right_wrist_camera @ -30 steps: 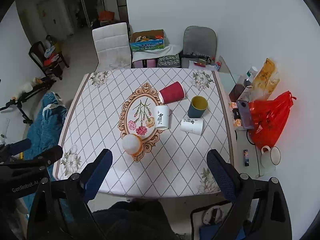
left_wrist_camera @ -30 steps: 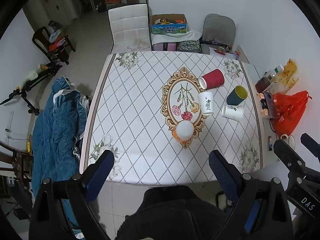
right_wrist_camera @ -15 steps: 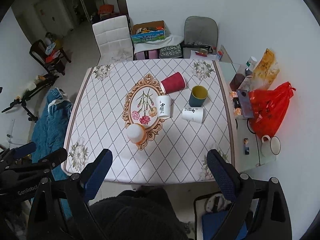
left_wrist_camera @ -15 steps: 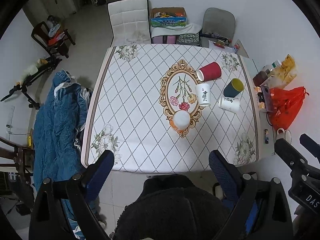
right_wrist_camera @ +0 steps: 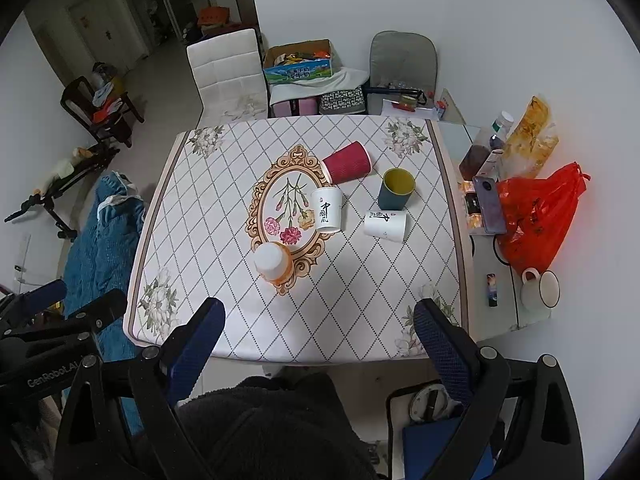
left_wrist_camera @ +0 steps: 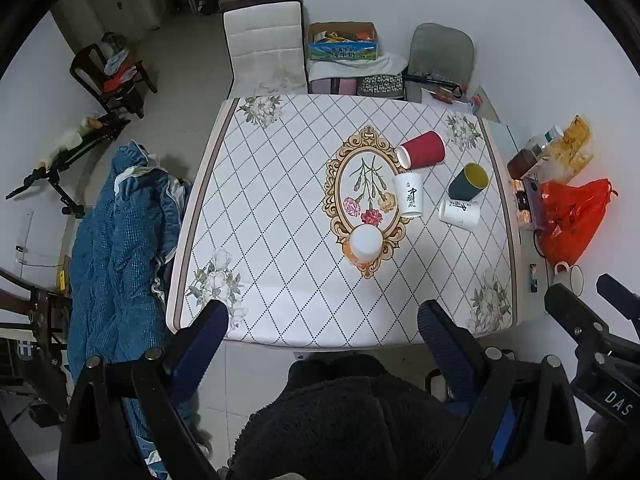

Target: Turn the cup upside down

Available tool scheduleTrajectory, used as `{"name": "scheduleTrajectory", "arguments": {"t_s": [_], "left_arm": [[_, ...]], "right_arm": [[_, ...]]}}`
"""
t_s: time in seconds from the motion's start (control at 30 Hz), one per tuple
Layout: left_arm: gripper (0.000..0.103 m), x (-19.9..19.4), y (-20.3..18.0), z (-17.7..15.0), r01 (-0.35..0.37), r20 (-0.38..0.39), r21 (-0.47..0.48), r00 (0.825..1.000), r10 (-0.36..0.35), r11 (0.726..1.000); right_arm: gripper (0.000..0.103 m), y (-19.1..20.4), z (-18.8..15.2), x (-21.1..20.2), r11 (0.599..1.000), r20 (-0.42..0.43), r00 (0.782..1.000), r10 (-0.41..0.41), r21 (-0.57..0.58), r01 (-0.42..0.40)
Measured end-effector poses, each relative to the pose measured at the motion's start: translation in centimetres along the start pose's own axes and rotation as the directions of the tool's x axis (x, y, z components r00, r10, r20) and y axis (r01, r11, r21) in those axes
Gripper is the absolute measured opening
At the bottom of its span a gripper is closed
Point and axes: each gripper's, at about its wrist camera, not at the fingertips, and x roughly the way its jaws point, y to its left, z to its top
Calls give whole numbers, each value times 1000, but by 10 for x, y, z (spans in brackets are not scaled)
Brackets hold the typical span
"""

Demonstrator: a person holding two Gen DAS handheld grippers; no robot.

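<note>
Several cups are on the patterned table (left_wrist_camera: 280,208) (right_wrist_camera: 208,216). A dark blue cup with a yellow inside (left_wrist_camera: 468,181) (right_wrist_camera: 396,189) stands upright. A red cup (left_wrist_camera: 422,150) (right_wrist_camera: 347,162) and a white cup (left_wrist_camera: 459,212) (right_wrist_camera: 385,225) lie on their sides. A white cup with black writing (left_wrist_camera: 409,199) (right_wrist_camera: 327,209) and an orange-and-white cup (left_wrist_camera: 363,242) (right_wrist_camera: 273,261) stand bottom up. My left gripper (left_wrist_camera: 322,328) and right gripper (right_wrist_camera: 316,322) are open and empty, high above the table's near edge, far from the cups.
A side shelf at the right holds a red plastic bag (right_wrist_camera: 536,216), bottles, a phone and a white mug (right_wrist_camera: 540,289). A blue quilt (left_wrist_camera: 116,248) lies left of the table. Chairs (left_wrist_camera: 264,48) and boxes stand behind it. My dark sleeve (left_wrist_camera: 360,420) fills the foreground.
Both grippers have drawn back and up from the table, so it looks smaller and its near edge shows. The cups have not moved. Both grippers stay open.
</note>
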Motion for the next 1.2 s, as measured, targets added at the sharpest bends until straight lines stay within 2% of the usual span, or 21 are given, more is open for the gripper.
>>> {"name": "scheduleTrajectory", "arguments": {"t_s": [1.2], "left_arm": [[97,-11,5,-10,-22,12,34,1000,22,999]], "right_arm": [[97,13,-7,0,1000,-13,1000,16,-13,-16]]}}
